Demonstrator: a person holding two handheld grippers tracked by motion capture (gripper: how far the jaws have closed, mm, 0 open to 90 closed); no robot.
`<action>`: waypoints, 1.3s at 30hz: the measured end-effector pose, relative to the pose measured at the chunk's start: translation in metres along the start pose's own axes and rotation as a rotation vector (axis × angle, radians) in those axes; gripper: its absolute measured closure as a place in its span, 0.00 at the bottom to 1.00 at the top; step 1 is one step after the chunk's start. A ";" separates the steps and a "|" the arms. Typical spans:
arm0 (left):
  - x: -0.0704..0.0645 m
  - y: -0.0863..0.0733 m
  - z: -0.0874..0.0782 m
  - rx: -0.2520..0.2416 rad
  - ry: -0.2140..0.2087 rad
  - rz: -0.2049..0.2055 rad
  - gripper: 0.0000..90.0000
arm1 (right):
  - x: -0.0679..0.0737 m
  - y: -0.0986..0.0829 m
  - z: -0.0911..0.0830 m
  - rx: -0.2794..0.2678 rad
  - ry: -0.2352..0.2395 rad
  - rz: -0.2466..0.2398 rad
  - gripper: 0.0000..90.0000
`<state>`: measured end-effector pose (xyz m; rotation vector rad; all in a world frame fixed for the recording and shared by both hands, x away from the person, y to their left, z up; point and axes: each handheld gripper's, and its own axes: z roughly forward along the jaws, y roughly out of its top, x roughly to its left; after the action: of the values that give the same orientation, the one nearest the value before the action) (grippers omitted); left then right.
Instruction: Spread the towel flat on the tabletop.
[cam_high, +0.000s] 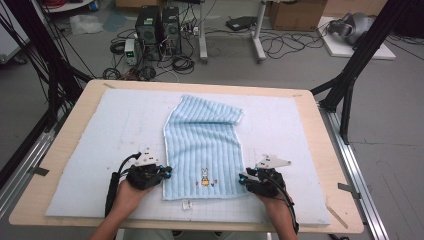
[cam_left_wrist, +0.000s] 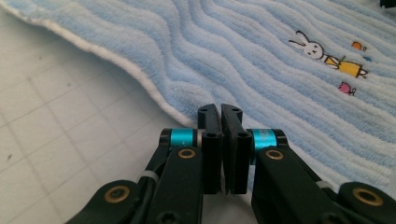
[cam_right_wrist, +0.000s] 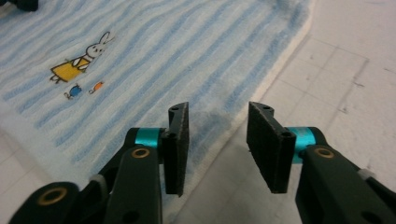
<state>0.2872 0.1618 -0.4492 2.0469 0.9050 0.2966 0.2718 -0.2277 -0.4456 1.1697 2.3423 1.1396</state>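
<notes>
A light blue striped towel (cam_high: 205, 142) lies flat on the mat, its far end folded over, with a small rabbit picture (cam_high: 205, 176) near its near edge. My left gripper (cam_high: 167, 172) sits at the towel's left edge near the front corner. In the left gripper view its jaws (cam_left_wrist: 220, 110) are shut, tips at the white hem of the towel (cam_left_wrist: 261, 60), with no cloth visible between them. My right gripper (cam_high: 241, 179) is at the towel's right edge. It stands open (cam_right_wrist: 218, 112), and the hem of the towel (cam_right_wrist: 187, 60) runs under the gap between its fingers.
A pale blue gridded mat (cam_high: 115, 130) covers the wooden table (cam_high: 75, 115). A small white tag (cam_high: 186, 204) lies just in front of the towel. Black frame posts (cam_high: 350, 80) flank the table. Computers and cables (cam_high: 160, 35) sit on the floor beyond.
</notes>
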 end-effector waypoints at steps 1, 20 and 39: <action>0.001 -0.001 -0.001 -0.003 -0.003 -0.007 0.96 | 0.002 0.001 0.001 0.004 0.001 -0.015 0.71; 0.000 -0.029 -0.034 -0.015 -0.094 -0.047 0.96 | 0.033 -0.008 -0.013 0.124 0.170 -0.132 0.95; 0.008 -0.012 -0.042 -0.166 -0.069 -0.081 0.62 | 0.041 0.000 -0.024 -0.027 0.139 -0.095 0.64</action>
<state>0.2666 0.1975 -0.4341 1.8518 0.8887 0.2476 0.2322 -0.2087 -0.4266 0.9878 2.4473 1.2526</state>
